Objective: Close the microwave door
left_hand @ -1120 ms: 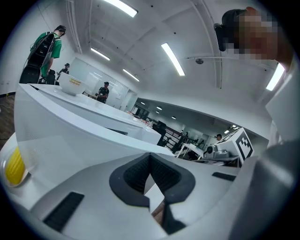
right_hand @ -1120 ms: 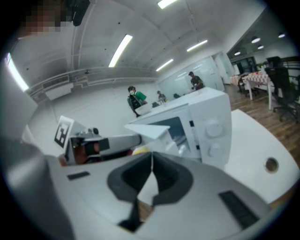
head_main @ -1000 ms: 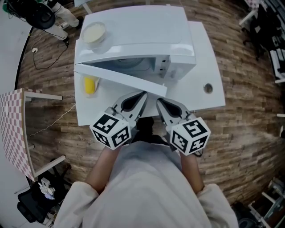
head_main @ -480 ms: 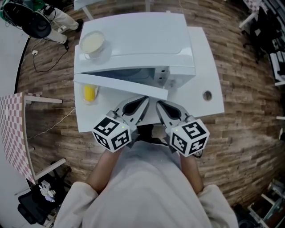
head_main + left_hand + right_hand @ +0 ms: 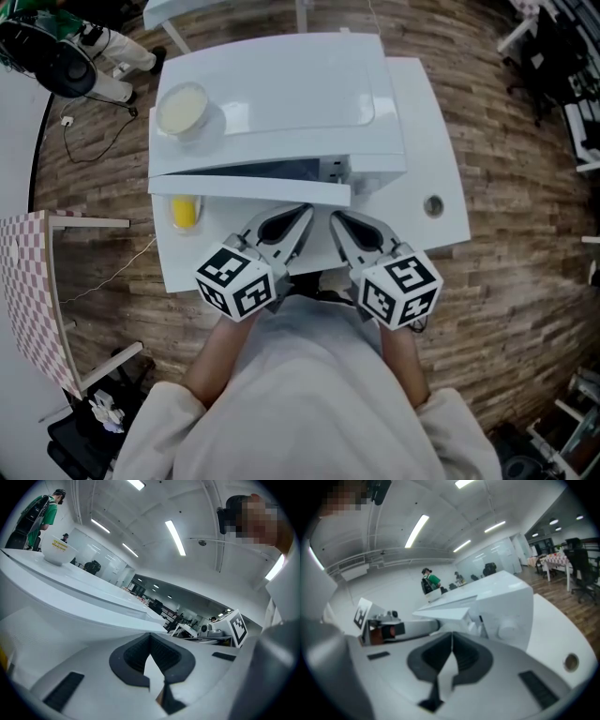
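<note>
Head view — microwave door (image 5: 248, 190) ajar, nearly shut.
Both clenched empty, left gripper (image 5: 302, 210) and right gripper (image 5: 336, 217) — a soft push may not latch it.

light: bright, even, ceiling strips (image 5: 176, 537) | edges: fisheye bend, dark corners | right gripper view: soft blur

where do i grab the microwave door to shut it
Grip the microwave door at its free right end, coming from the front. It appears hinged at the left and stands ajar, so only that end has a gap behind for one jaw. The right gripper is nearest, but its jaws are together.
</note>
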The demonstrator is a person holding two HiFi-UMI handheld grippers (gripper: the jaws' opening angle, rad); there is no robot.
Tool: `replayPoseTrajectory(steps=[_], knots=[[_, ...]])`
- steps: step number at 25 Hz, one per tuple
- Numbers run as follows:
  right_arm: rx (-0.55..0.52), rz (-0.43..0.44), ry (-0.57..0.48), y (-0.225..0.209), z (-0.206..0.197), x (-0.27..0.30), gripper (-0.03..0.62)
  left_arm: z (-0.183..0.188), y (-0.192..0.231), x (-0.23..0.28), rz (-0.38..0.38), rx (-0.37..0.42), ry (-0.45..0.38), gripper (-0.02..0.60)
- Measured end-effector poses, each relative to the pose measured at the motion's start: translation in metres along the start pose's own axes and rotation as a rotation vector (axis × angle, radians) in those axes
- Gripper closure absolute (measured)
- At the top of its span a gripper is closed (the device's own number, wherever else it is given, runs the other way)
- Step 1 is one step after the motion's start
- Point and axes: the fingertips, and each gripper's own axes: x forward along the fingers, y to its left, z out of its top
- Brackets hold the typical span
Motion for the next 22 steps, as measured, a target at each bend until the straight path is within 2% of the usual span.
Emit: replayPoseTrajectory(steps=[9, 22], knots=[[0.011, -0.021, -0.004, -0.010, 0.008, 0.008, 0.571, 0.004, 0.011, 0.013, -0.020, -0.030, 0.014, 0.569], [0.014, -0.057, -0.029, -0.018, 0.022, 0.012, 0.571, 0.005, 0.013, 0.020, -0.058, -0.032, 0.039, 0.569]])
